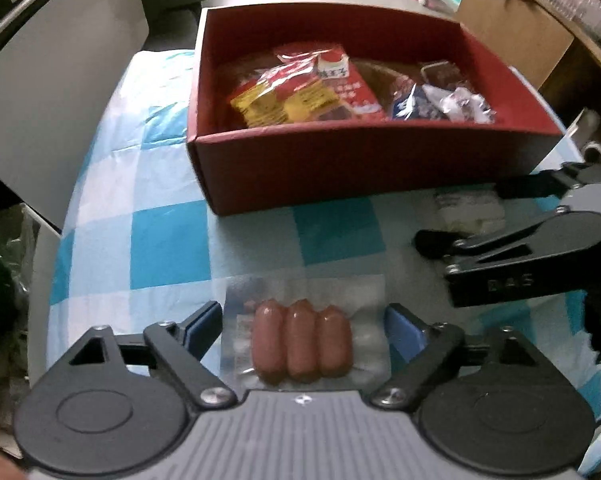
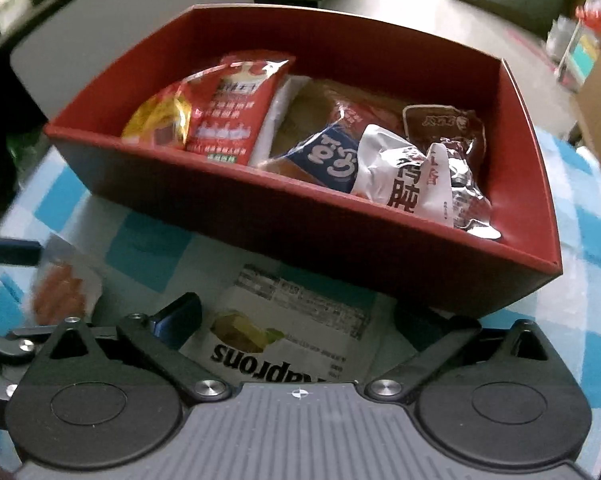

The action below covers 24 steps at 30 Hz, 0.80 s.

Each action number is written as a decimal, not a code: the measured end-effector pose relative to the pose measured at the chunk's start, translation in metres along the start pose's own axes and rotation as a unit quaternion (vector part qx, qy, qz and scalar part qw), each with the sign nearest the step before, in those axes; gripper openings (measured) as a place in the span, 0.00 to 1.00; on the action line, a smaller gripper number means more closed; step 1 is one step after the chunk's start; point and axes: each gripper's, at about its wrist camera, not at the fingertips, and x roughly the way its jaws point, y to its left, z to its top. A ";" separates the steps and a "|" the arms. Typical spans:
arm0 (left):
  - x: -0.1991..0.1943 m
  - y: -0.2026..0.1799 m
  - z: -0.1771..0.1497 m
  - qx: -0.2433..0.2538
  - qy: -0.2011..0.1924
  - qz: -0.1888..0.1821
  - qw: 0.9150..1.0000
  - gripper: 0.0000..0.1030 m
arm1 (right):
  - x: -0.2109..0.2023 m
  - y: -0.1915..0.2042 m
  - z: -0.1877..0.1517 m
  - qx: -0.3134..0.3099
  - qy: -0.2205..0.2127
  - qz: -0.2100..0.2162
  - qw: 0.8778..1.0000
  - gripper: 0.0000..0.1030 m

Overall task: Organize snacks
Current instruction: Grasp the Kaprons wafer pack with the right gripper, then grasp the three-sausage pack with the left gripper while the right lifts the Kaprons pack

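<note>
Lying flat on the blue-and-white checked tablecloth (image 1: 168,240), a clear, glossy vacuum pack of three plump pink sausages (image 1: 302,346) sits between the spread blue-padded fingers of the left gripper (image 1: 304,328); the pads stand just beside the pack's film edges, and neither can be seen pressing on it. Just to the right, a flat white snack packet (image 2: 288,332) with dark block lettering and a yellow-green picture lies face up on the cloth, and the right gripper (image 2: 300,320) straddles it with its black fingers wide apart, clear of the packet's sides. Both packs rest in front of the near wall of a deep red cardboard box (image 1: 352,168) with matte, straight-folded sides. Inside it are crinkly foil and plastic bags: a red pouch with white print (image 2: 232,116), a yellow wrapper (image 2: 160,120) against it, a blue-and-white bag (image 2: 332,156), a crumpled white packet with bold dark characters (image 2: 412,184) and a brown sachet (image 2: 444,128) at the back right. Beyond the table are pale, smooth cabinet panels (image 1: 60,92) and a brown carton (image 1: 512,28).
</note>
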 end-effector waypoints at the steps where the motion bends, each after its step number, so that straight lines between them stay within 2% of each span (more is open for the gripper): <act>1: -0.001 0.001 -0.001 0.004 -0.001 0.007 1.000 0.81 | -0.002 0.001 -0.003 -0.004 -0.002 -0.002 1.000 1.00; 5: -0.005 0.004 -0.006 0.006 0.001 0.008 1.000 0.81 | -0.016 0.005 -0.014 -0.026 0.012 0.008 1.000 0.91; 7: -0.010 0.006 -0.009 0.002 -0.001 0.006 1.000 0.79 | -0.024 0.008 -0.020 -0.035 0.017 0.015 0.999 0.80; 11: -0.023 0.010 -0.015 -0.011 -0.016 -0.003 1.000 0.70 | -0.036 0.015 -0.034 -0.044 0.028 0.017 0.999 0.78; 14: -0.031 0.013 -0.017 -0.027 -0.019 -0.018 0.999 0.57 | -0.049 0.020 -0.041 -0.048 0.021 0.018 0.998 0.77; 15: -0.034 0.013 -0.017 -0.026 -0.023 -0.012 0.999 0.31 | -0.054 0.021 -0.043 -0.045 0.015 0.020 0.999 0.77; 16: -0.035 0.015 -0.016 -0.030 -0.017 -0.022 0.999 0.27 | -0.059 0.021 -0.044 -0.043 0.011 0.023 0.999 0.77; 18: -0.033 0.019 -0.017 -0.050 -0.007 -0.042 0.998 0.27 | -0.068 0.019 -0.047 -0.036 0.002 0.021 0.999 0.77; 22: -0.028 0.018 -0.022 -0.049 0.001 -0.052 0.997 0.31 | -0.069 0.017 -0.047 -0.032 0.000 0.025 0.999 0.77; 24: -0.040 0.006 -0.023 0.016 -0.022 -0.075 0.997 0.38 | -0.070 0.016 -0.047 -0.031 -0.001 0.031 0.999 0.77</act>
